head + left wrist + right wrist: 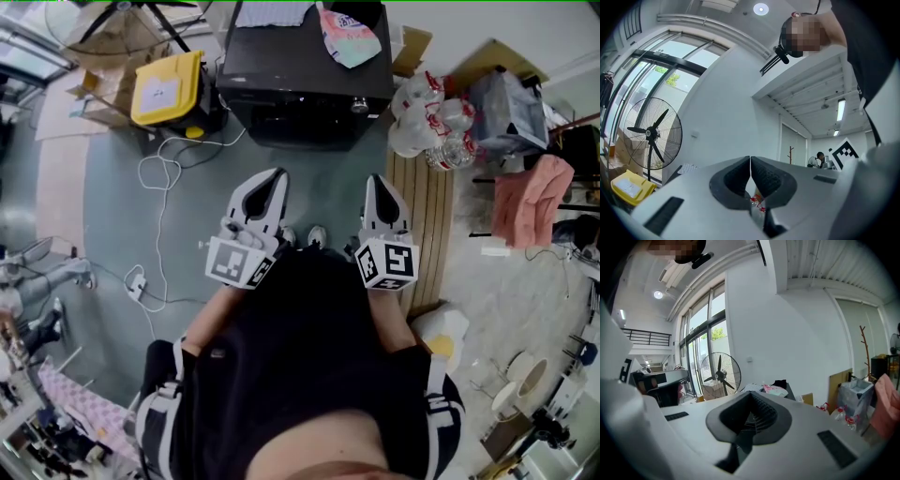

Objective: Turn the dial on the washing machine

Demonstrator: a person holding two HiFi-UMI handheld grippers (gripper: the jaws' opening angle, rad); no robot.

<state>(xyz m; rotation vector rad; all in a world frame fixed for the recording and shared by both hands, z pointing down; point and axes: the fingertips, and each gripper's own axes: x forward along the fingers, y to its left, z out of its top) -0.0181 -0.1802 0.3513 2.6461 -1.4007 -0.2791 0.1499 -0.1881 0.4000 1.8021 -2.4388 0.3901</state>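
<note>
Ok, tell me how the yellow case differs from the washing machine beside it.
The washing machine is black and bulky; the yellow case is far smaller. The washing machine has a cloth and a patterned bag on top; the yellow case bears only a white label. Both are boxy and sit side by side.
</note>
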